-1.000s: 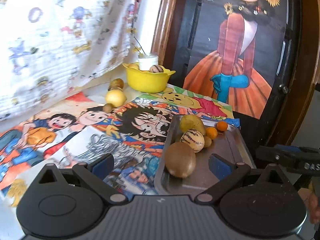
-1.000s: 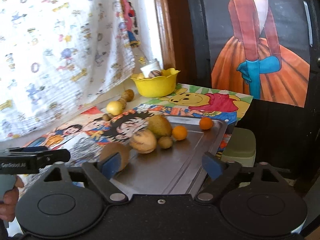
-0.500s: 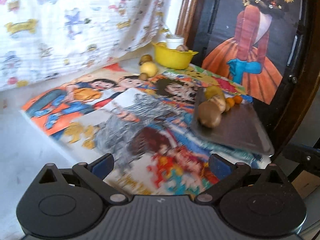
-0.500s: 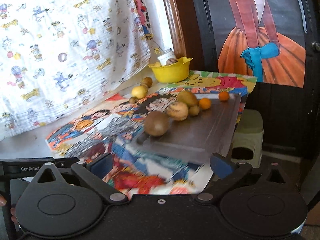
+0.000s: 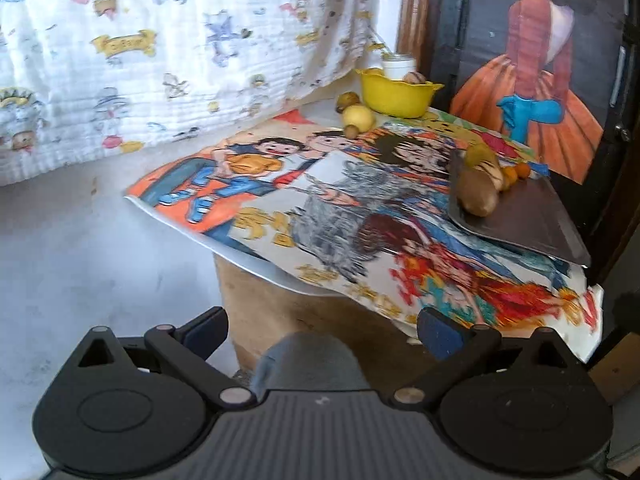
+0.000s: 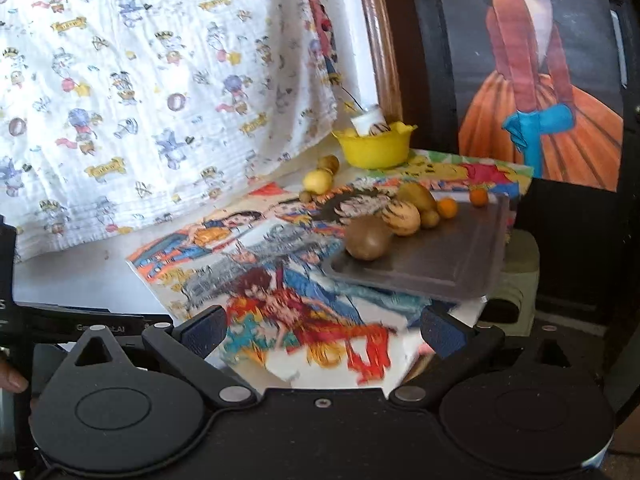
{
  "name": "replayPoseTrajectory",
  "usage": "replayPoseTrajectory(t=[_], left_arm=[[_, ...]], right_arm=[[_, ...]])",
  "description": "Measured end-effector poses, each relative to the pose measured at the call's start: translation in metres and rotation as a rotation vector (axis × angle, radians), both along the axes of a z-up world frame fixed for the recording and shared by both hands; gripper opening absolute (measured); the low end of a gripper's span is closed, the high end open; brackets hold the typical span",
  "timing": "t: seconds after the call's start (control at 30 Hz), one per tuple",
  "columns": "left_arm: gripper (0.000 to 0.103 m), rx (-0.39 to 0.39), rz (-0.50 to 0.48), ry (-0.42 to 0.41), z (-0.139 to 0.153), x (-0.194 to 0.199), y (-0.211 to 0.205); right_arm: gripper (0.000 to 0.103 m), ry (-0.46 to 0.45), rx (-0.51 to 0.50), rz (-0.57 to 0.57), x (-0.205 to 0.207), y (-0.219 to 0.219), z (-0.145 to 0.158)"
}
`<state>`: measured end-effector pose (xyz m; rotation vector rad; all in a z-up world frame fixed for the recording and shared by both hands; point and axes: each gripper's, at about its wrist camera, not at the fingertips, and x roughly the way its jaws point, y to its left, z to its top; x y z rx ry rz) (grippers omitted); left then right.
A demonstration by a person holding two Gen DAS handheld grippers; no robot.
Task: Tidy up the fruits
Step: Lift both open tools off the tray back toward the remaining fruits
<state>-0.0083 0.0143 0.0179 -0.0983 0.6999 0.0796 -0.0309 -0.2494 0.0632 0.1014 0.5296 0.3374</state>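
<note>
Both tools empty, fingers spread apart: left tool, right tool, both hanging off the near edge of the bench, touching nothing. Bench top is pale grey, mostly covered by a bright cartoon poster that overhangs the near edge. Dark metal tray sits at the right edge on the poster; on it a brown round fruit, a striped pale fruit, a green-brown fruit, a small brownish one and two small orange fruits, clustered at the tray's far-left part. Yellow bowl at the far edge holds more fruit. Yellow fruit plus two small brown ones lie on the bench beside the bowl. Printed white cloth hangs behind; painted-dress picture at far right corner.
</note>
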Motion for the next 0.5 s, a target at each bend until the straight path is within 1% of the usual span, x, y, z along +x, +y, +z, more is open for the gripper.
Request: replayPoseTrajectory(t=[0.1,0.2,0.23,0.3,0.37,0.5], left_arm=[[0.103,-0.019,0.043,0.011,0.004,0.014,0.014],[0.103,-0.036,0.079,0.022,0.002,0.036,0.026],[0.103,-0.042,0.111,0.012,0.003,0.045,0.030],[0.103,-0.067,0.155,-0.037,0.005,0.062,0.039],[0.103,-0.085,0.182,-0.068,0.008,0.084,0.045],[0.103,-0.085,0.208,-0.095,0.012,0.139,0.048]], right_arm=[[0.102,0.019,0.011,0.013,0.019,-0.002,0.003],[0.102,0.054,0.026,0.005,0.043,-0.004,-0.006],[0.102,0.055,0.032,0.006,0.052,-0.005,-0.009],[0.102,0.053,0.051,0.025,0.073,-0.007,-0.013],[0.102,0.062,0.078,0.042,0.101,-0.011,-0.015],[0.102,0.106,0.142,0.031,0.156,-0.021,-0.019]])
